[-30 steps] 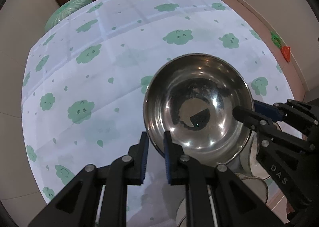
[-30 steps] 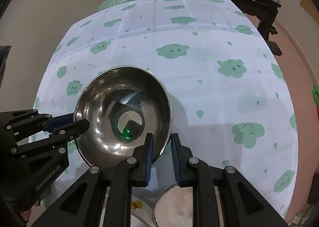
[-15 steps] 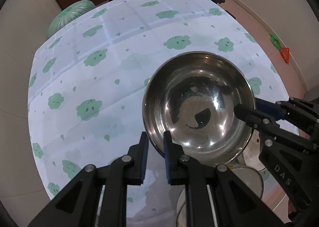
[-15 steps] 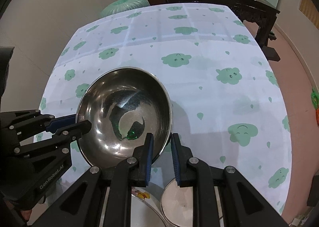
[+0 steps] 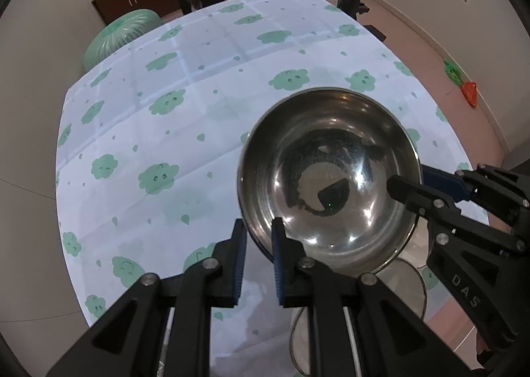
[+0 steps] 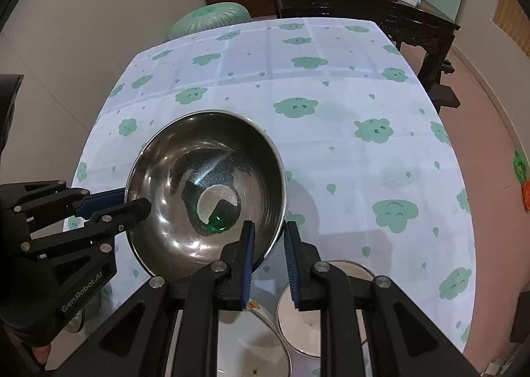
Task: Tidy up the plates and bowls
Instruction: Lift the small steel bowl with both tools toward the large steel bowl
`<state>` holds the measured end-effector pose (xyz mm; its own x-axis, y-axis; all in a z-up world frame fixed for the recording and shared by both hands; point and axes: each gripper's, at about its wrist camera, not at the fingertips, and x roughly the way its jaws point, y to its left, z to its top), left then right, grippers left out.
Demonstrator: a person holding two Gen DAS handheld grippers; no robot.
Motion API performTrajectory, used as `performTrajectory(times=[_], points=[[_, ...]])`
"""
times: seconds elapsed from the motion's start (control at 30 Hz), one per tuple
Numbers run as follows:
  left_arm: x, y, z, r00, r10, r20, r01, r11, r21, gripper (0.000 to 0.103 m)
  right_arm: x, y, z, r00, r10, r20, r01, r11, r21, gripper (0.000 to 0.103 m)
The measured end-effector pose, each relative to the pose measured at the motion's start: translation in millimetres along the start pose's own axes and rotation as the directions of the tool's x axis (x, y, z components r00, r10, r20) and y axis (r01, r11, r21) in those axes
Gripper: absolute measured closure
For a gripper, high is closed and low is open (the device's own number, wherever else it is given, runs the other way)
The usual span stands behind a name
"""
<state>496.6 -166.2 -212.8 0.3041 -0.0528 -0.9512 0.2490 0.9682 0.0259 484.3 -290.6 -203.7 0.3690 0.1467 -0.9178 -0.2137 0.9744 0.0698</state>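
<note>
White cloth printed with green clouds covers the desk, which fills most of both wrist views. Every place below is given from the steel bowl, the one landmark.

Far beyond the bowl, past the desk's far edge, stands a dark wooden table, and to the left of that a green round cushion-like thing sits against the desk's far edge.

Next in size is the steel bowl itself, held clear above the cloth over the near part of the desk, tilted so that its shiny inside faces the cameras. Both tongs grip its rim on opposite sides. The left tongs are clenched on the near-left rim in the left wrist view, one blue pad outside the wall and one inside. The right tongs are clenched on the near-right rim in the right wrist view, with the wall between the pads.

Below the bowl, at the near edge of the desk, lie smaller dishes: a white bowl with a metal rim below and right of it, and a pale plate just left of that one, partly hidden by the tongs.
</note>
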Motion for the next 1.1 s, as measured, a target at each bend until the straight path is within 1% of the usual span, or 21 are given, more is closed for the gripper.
performTrajectory(times=[0.47,1.1], points=[[-21,-4,-20,1.000,-0.014,0.018,0.013,1.000,0.014,0.091,-22,8,-19,1.000,-0.008,0.006,0.008,1.000,0.002,0.083],[-43,-16,-47,0.999,-0.041,0.035,0.039,0.997,0.066,0.091,-43,14,-52,0.999,-0.034,-0.003,0.034,0.999,0.032,0.083]])
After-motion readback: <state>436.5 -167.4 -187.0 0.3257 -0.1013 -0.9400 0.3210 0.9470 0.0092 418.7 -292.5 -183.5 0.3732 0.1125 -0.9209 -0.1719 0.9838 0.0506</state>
